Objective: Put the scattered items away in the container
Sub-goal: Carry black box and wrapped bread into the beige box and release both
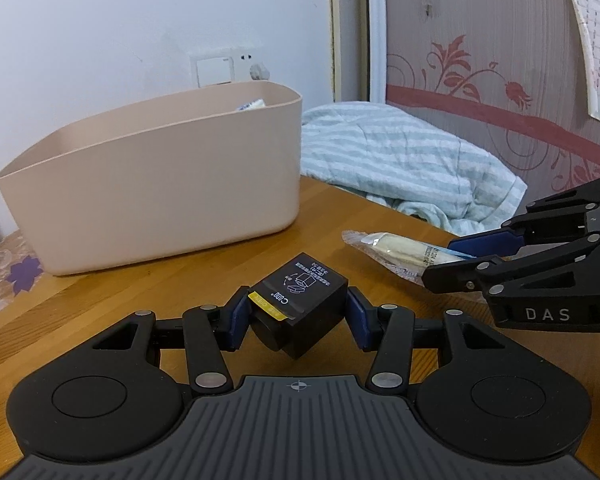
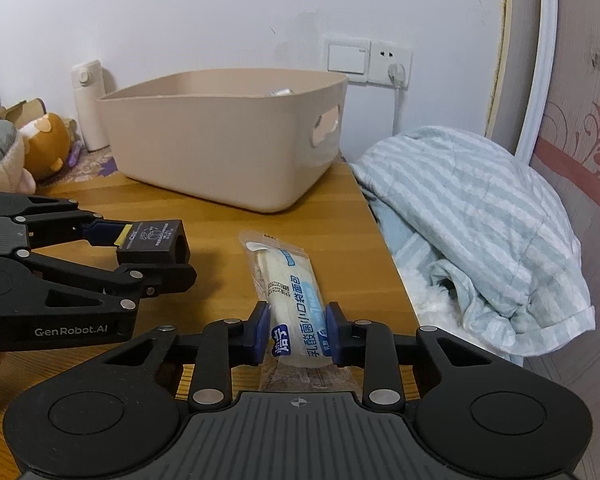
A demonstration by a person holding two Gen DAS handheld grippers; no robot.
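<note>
The left gripper (image 1: 298,316) pinches a tilted black box (image 1: 300,304). The right gripper (image 2: 300,330) clamps a bread packet (image 2: 290,292), long axis pointing up-frame toward the bin (image 2: 220,152).

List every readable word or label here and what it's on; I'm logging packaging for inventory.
"DAS": right gripper body.
"GenRobot.AI": left gripper body.
"乳酸菌小口袋面包": bread packet, held between the right jaws; its smaller print is unreadable.
Small black box, between the left jaws: logo, diagram and yellow tag too small to read.
Wall chart: blurred.
</note>
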